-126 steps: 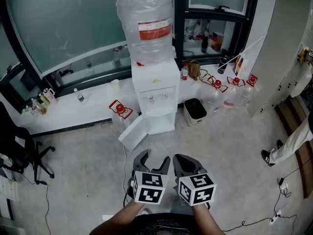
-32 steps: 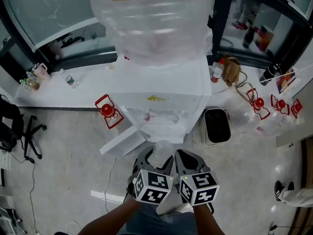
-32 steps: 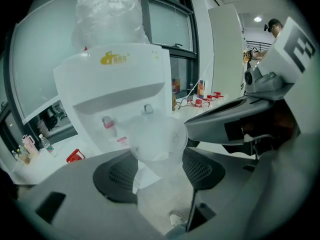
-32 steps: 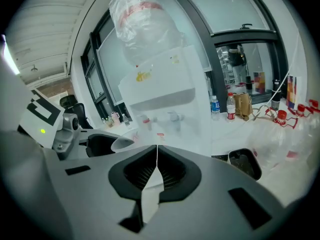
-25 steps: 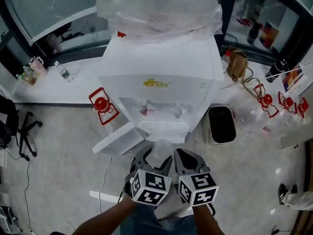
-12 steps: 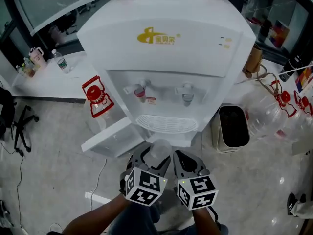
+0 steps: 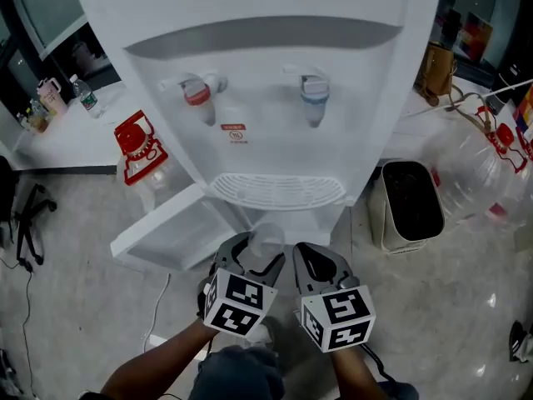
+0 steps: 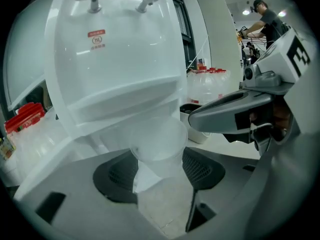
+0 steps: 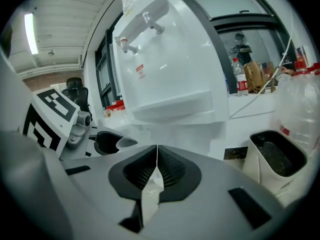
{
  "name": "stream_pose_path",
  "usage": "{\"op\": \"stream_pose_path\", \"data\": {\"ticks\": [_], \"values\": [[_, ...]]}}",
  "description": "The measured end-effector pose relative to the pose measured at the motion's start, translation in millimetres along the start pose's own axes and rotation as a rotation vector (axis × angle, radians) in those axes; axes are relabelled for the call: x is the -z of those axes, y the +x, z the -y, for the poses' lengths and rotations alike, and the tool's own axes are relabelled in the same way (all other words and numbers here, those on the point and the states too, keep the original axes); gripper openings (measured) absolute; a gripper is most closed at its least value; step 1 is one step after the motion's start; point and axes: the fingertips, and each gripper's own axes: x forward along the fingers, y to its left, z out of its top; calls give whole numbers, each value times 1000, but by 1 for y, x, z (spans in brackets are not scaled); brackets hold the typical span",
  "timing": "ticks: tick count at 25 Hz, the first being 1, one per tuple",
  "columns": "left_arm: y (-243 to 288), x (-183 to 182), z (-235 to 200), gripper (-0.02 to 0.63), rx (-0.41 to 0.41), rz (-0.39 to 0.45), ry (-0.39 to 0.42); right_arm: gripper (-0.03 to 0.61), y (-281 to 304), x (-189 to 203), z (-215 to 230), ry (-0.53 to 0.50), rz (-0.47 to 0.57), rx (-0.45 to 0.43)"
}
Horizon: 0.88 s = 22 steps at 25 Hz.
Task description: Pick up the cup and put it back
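Office corner: a white water dispenser (image 7: pixel 275 73) dominates the scene, with a red tap (image 7: pixel 197 95) and a blue tap (image 7: pixel 314 102) set above a slotted drip grille (image 7: pixel 275 192). Its lower cabinet door (image 7: pixel 166 227) hangs open. A waste bin (image 7: pixel 410 205) with a dark inside stands just beside it on the right, near a clear water jug (image 7: pixel 479 169) with a red cap. A second red-capped jug (image 7: pixel 137 152) sits to the left. A white ledge (image 7: pixel 67 136) runs below dark-framed windows (image 7: pixel 42 7), carrying small bottles (image 7: pixel 81 94) and a brown bag (image 7: pixel 435 63). The floor (image 7: pixel 450 307) is pale, mottled concrete. A black office chair (image 7: pixel 21 211) stands at the left edge, and a strip light (image 9: pixel 30 31) glows overhead.
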Motion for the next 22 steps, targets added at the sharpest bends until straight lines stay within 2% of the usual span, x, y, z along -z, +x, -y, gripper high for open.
{"op": "stream_pose_path", "data": {"ticks": [16,22], "values": [[109,50,10,284,-21,4,-22,21,45,59,57,-27,23,28],[139,54,1,285,-21,19,-13,21,59,73,66,28,34,31]]}}
